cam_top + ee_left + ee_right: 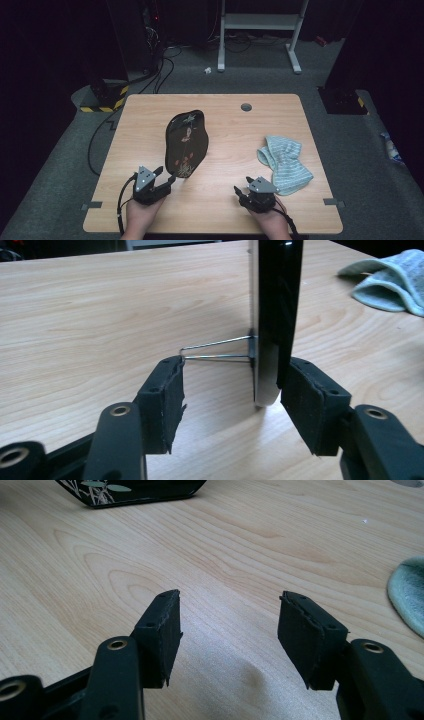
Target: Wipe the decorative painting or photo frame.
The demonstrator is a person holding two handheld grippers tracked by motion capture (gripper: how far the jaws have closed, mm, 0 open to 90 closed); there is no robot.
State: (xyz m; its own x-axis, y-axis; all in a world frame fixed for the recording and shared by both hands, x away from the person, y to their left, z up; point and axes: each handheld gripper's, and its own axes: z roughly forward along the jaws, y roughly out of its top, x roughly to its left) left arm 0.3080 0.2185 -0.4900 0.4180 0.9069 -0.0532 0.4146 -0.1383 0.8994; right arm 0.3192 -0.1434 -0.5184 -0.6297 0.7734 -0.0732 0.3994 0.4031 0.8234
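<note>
A black lacquered tray (186, 144) with painted flowers stands on edge near the middle of the wooden bench (240, 200), its decorated face towards the right side and its near corner down on the wood just ahead of the left gripper (167, 176). In the left gripper view the tray's edge (272, 315) rises straight between the two fingers: the right-hand pad (305, 400) sits against or just beside the black face, while the left-hand pad (162, 402) stands clear of the pale back, near the tip of a thin wire prop (215, 350) that juts from it. So the fingers straddle the tray but do not clamp it yet. To take it well, I would judge the person should close slowly and squarely on the lower edge, keeping the left pad under or beside the wire, not on it, since squeezing the wire could fold it or twist the tray over. The tray looks top-heavy on so narrow a footing, so any sideways nudge before the grip is firm could tip it flat. The right gripper (242, 192) rests on the bench near the front edge, its fingers (165, 635) apart with nothing between them, and a pale blue cloth (285, 162) lies crumpled just beyond it; that free hand is well placed to steady the tray's upper edge if it wobbles.
</note>
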